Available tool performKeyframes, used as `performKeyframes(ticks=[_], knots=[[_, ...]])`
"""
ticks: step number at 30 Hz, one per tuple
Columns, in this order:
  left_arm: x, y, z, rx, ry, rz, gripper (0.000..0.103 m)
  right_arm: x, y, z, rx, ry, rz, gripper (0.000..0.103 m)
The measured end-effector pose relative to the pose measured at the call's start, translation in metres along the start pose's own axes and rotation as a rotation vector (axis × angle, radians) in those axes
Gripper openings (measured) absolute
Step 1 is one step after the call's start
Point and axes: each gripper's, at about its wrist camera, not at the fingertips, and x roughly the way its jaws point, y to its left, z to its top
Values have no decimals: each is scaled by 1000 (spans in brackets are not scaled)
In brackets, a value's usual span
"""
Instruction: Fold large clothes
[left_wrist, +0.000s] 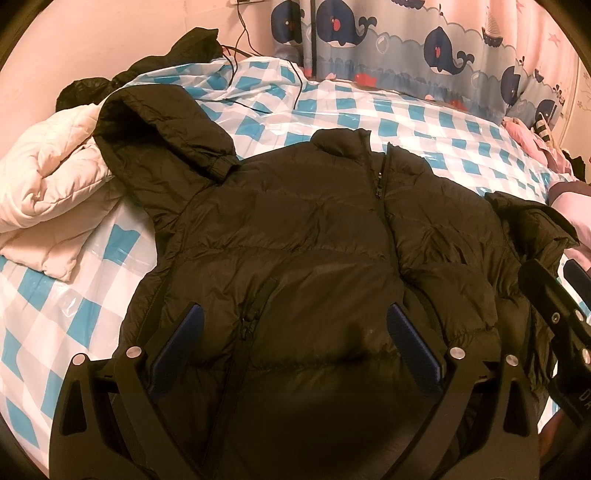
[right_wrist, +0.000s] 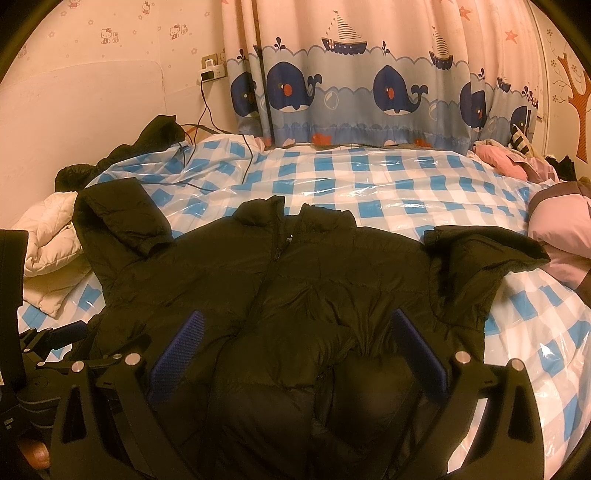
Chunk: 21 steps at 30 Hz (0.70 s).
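Evidently both the left gripper (left_wrist: 293, 334) and right gripper (right_wrist: 297, 341) are hovering spread wide, gripping nothing, above the black puffer jacket (left_wrist: 314, 236) lying flat beneath and ahead for folding.

Jacket (right_wrist: 295, 280) spread on bed (right_wrist: 388, 184), quilt (right_wrist: 51, 243) at left, pillow (right_wrist: 561, 232) at right, curtain (right_wrist: 369, 85) far behind.

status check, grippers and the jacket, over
Left hand-held gripper open, right hand-held gripper open, both over the hem. Black quilted puffer jacket flat, unfolded, zipped. Cream quilted coat beside its sleeve.
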Motion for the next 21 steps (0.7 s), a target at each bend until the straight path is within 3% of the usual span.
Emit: performKeyframes(ticks=[5,8,21], knots=[[0,0,0,-4,-2,-5,95,0,0,1,0,2,1,97],[1,-2,-2,35,9,38,95,0,1,0,-2,1,0,97],[-8,-3,1,56,39,39,95,-3,1,-4,-13,8,-5,97]])
